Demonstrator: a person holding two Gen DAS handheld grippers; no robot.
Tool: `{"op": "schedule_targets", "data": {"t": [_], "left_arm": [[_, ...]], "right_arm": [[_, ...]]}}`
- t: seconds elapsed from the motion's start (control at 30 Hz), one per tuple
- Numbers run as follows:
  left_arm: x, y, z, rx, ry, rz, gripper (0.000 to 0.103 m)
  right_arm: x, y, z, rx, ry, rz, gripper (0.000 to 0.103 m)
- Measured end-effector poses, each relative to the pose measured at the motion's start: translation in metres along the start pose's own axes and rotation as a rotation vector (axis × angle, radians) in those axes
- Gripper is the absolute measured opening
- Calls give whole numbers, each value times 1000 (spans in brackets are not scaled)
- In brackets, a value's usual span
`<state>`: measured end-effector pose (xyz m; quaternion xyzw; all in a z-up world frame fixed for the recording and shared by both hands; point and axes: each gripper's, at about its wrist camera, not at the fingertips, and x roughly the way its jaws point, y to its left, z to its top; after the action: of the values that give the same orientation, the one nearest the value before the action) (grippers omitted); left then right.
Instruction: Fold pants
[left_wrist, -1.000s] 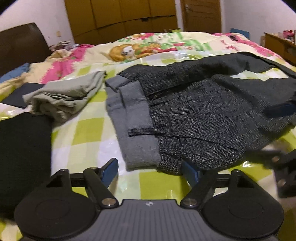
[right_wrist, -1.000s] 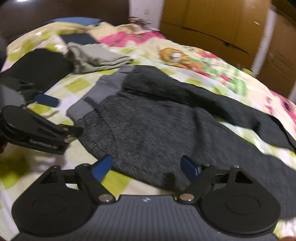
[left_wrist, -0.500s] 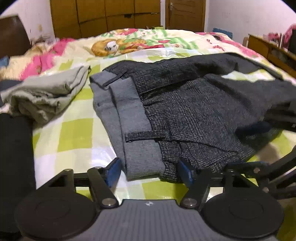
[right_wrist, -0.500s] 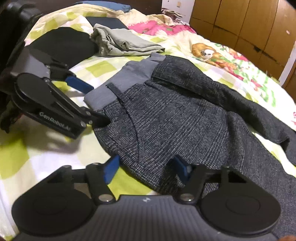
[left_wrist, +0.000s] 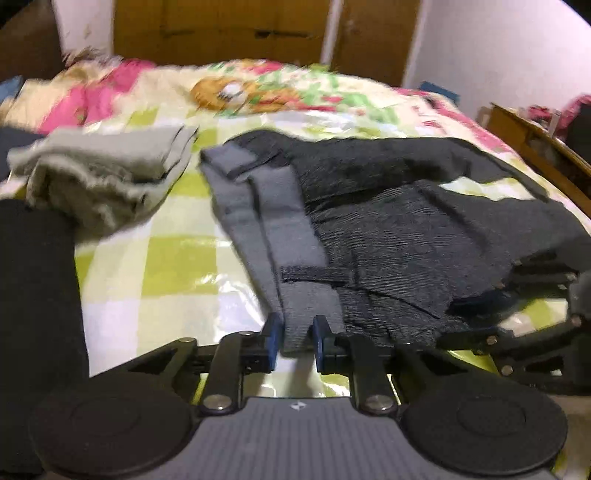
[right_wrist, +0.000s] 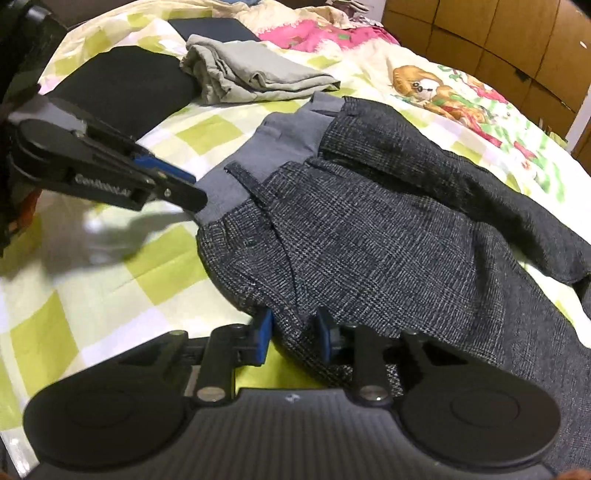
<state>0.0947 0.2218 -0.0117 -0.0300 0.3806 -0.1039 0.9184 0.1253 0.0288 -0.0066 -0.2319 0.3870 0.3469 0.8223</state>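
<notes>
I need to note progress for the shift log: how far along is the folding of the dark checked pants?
Just starting. Done: the dark pants lie spread on the bed, beside folded beige clothes. In hand: both sets of jaws have just been closing; the left gripper pinches the grey waistband, and the right gripper pinches the near side edge. Left: no fold is made yet; the legs lie stretched out.

The left gripper (left_wrist: 298, 341) tilts downward, and its jaws have just been closing; the blue pads (left_wrist: 274, 341) now pinch the grey waistband (left_wrist: 295, 328) corner between them. Off to its right, the right gripper (right_wrist: 291, 338) also angles down, its jaws likewise just closing, blue pads pressed on a bunched edge of the dark checked pants (right_wrist: 369, 240). Both grippers sit side by side, near each other.
</notes>
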Motion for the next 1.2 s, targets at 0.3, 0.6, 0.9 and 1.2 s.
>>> {"op": "schedule_targets", "data": {"t": [0.3, 0.6, 0.9, 1.2], "left_arm": [[26, -11, -3, 67, 12, 17, 67], [4, 16, -1, -41, 39, 4, 19], [19, -3, 5, 70, 18, -39, 29], [24, -22, 15, 138, 45, -107, 30]], "right_arm": [[12, 13, -1, -77, -38, -32, 37], [8, 9, 7, 40, 5, 30, 14], [5, 14, 11, 17, 18, 17, 14], [-3, 21, 9, 76, 30, 72, 14]]}}
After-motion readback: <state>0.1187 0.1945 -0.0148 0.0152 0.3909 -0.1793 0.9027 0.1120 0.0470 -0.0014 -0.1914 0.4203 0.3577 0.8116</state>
